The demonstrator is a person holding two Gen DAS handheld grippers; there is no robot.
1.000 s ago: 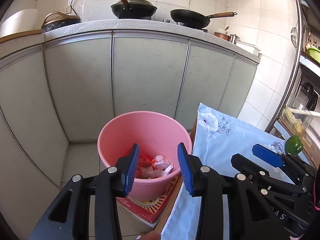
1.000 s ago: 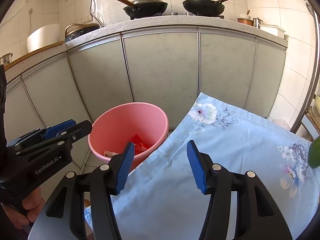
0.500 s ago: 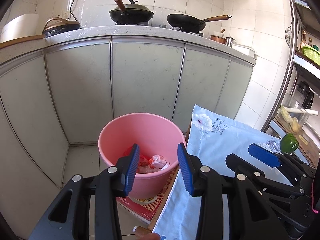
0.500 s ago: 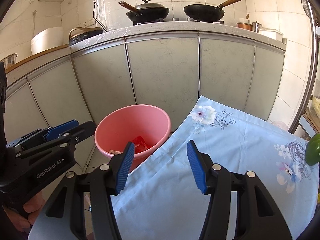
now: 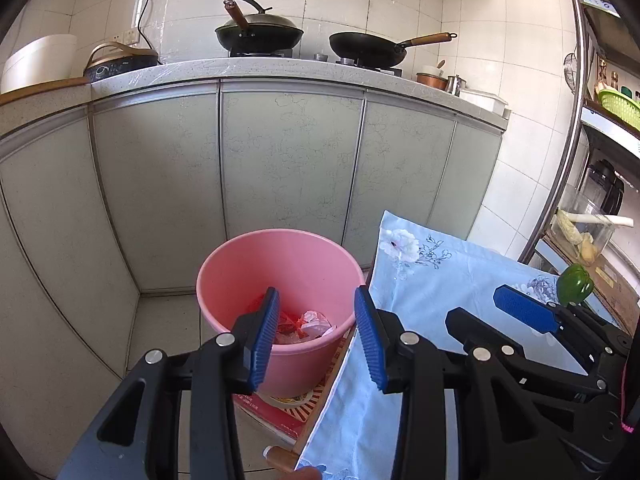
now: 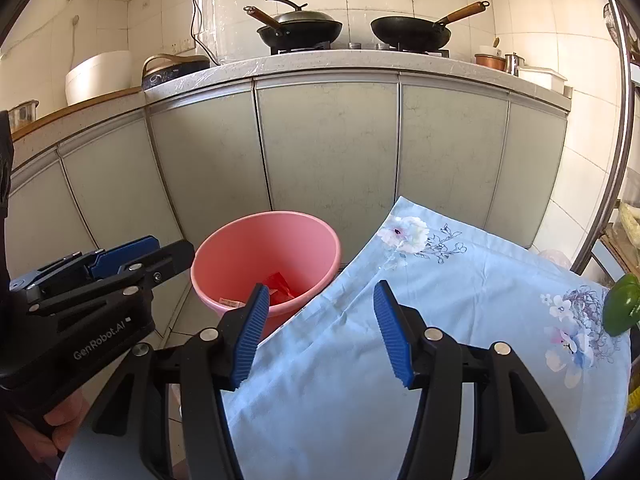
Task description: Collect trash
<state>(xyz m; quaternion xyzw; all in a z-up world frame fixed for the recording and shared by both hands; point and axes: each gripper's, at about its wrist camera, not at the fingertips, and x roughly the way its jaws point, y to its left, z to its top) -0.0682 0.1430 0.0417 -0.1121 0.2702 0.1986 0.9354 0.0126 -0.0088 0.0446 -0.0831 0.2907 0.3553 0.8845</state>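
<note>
A pink bucket (image 5: 280, 268) (image 6: 264, 252) stands on the floor beside the table, with red and clear wrappers (image 5: 300, 326) (image 6: 280, 286) lying in its bottom. My left gripper (image 5: 316, 330) hovers above the bucket's near rim, open, with nothing between its blue pads. Over the light blue floral tablecloth (image 6: 400, 360) (image 5: 432, 280), my right gripper (image 6: 320, 330) is open and empty too. Each gripper shows in the other's view: the right gripper (image 5: 520, 312) to the right, the left gripper (image 6: 132, 256) at the left edge with a hand under it.
The bucket rests on a red printed board (image 5: 280, 416). Grey cabinet doors (image 5: 288, 168) close off the space behind, with two pans (image 5: 260, 36) on the counter above. A green pepper (image 5: 576, 284) (image 6: 622, 304) lies at the table's right side. A metal rack (image 5: 568, 160) stands at right.
Both views have pulled back and up a little: the bucket and cloth sit slightly lower and farther, and more of the counter top shows. Both grippers stay open and empty.
</note>
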